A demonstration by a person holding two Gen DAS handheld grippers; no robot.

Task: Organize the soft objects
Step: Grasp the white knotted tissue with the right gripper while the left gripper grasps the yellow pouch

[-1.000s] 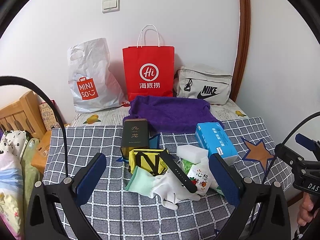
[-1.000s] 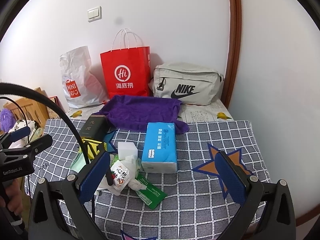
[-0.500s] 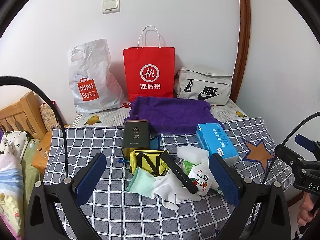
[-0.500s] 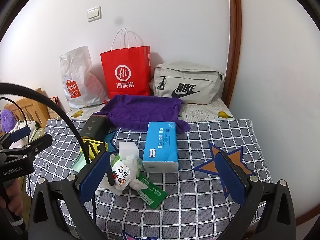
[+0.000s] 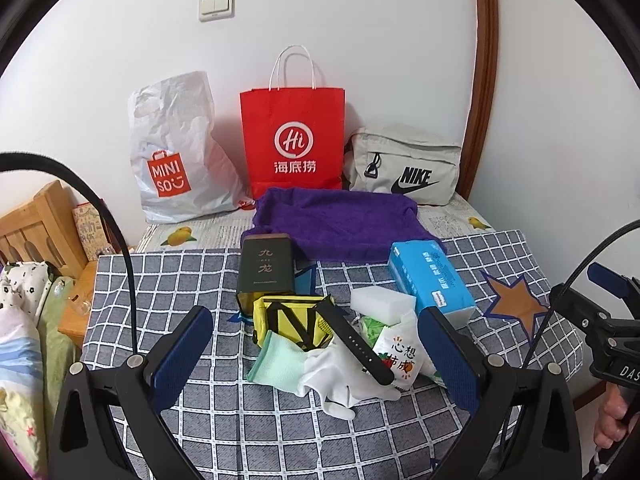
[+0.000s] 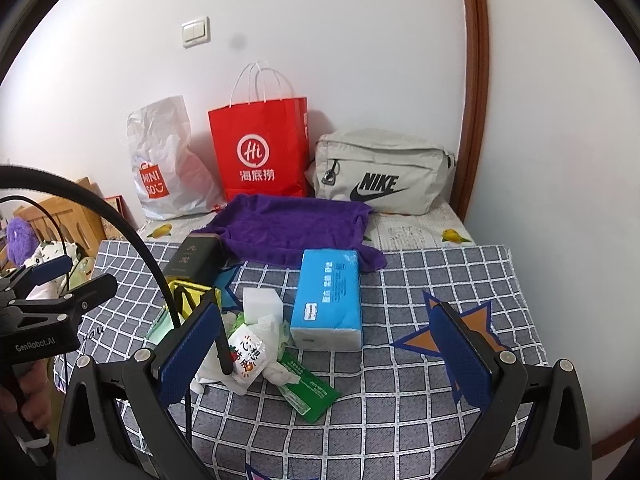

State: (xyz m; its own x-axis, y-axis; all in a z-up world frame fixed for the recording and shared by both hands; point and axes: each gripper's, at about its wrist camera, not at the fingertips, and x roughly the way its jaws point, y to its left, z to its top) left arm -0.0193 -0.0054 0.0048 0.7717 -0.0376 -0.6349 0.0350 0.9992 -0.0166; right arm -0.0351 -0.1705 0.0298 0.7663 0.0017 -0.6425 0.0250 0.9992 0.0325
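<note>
Left gripper (image 5: 316, 354) spread wide, empty, hovering over the white glove (image 5: 340, 380) and yellow pouch (image 5: 294, 320) piled mid-table on the checked cloth (image 5: 168, 280). Blue tissue pack (image 6: 326, 300) sits just right of the pile, purple towel (image 6: 288, 228) behind it. Right gripper (image 6: 326, 354) also wide open, holding nothing.

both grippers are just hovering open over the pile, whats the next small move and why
Probably lower the left gripper onto the white glove. It lies at the near edge of the pile, between the open fingers, soft and mostly uncovered; only the black strap crosses it.
</note>
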